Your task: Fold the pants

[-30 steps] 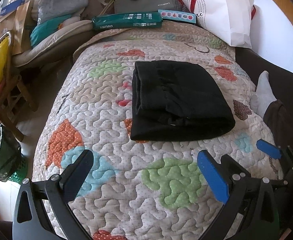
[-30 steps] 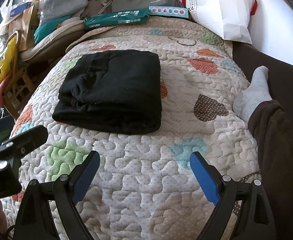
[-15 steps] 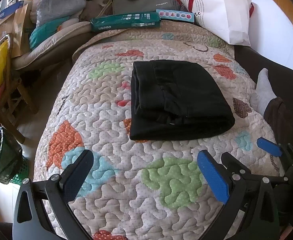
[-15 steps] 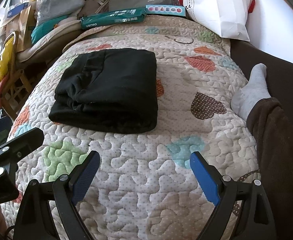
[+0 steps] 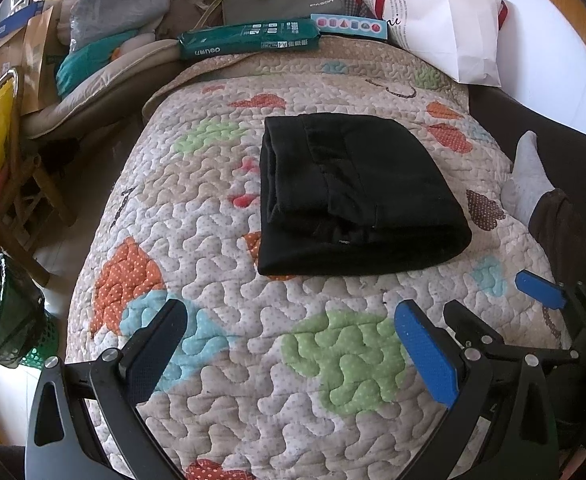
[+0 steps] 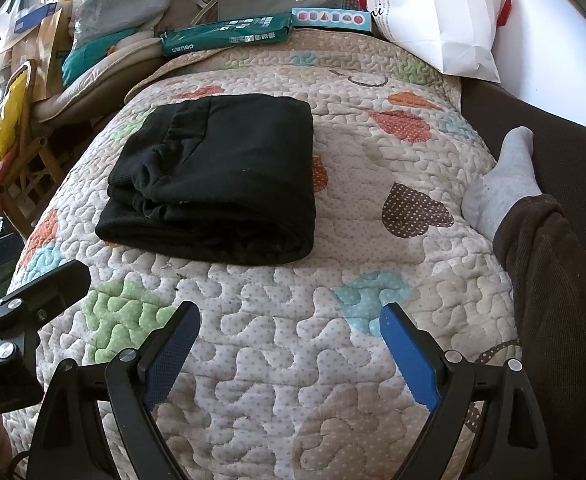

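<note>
- Where the quilt (image 5: 221, 280) covers the bed, black pants (image 5: 357, 196) lie folded at its middle.
- Left gripper (image 5: 293, 356): jaws spread wide, empty, near the pants.
- Right gripper (image 6: 289, 356): likewise.

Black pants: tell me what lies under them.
The folded black pants lie on the quilted bedspread. An orange patch and a red one poke out at their edges. The quilt beneath the pants is covered and cannot be seen.
</note>
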{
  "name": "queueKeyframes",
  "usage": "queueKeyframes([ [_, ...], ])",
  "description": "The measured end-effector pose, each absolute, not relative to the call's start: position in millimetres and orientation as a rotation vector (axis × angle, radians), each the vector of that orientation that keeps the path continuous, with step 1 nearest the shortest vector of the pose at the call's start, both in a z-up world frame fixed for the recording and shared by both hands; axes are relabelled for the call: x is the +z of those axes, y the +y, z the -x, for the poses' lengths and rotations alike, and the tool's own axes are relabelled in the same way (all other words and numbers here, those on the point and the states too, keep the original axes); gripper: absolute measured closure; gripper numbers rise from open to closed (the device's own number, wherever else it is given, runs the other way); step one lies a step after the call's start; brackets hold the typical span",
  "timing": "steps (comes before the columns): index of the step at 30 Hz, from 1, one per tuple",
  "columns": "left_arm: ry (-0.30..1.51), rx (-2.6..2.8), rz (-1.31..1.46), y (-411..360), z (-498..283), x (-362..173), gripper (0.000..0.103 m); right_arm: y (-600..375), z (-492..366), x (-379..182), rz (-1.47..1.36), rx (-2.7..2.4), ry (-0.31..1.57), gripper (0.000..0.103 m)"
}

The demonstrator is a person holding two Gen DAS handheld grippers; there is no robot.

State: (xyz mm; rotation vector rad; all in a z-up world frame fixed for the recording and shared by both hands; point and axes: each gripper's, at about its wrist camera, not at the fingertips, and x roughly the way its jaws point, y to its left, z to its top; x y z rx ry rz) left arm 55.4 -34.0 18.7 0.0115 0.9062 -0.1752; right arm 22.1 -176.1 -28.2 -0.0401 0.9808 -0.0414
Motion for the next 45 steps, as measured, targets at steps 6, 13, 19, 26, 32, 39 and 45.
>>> queueKeyframes([
  [6, 0.916, -0.177, -0.001, -32, -56, 17, 0.000, -176, -23, -28, 0.041, -0.041, 0.980, 0.009],
  [13, 0.916, -0.178, -0.003, -32, -56, 16, 0.000, -177, -23, -28, 0.043, -0.038, 0.986, 0.009],
  [19, 0.917, -0.178, 0.000, -32, -56, 16, 0.000, -177, -24, -29, 0.045, -0.036, 0.988, 0.009],
  [26, 0.930, -0.179, 0.006, -30, -58, 13, 0.000, -177, -24, -29, 0.047, -0.039, 0.985, 0.008],
  [32, 0.954, -0.185, 0.029, -27, -61, 10, 0.000, -176, -24, -30, 0.050, -0.039, 0.993, 0.008],
  [39, 0.968, -0.187, 0.049, -25, -63, 8, 0.000, -176, -24, -30, 0.052, -0.037, 1.000, 0.008],
  [45, 0.975, -0.183, 0.051, -23, -63, 8, 0.000, -175, -24, -33, 0.058, -0.037, 1.005, 0.008],
])
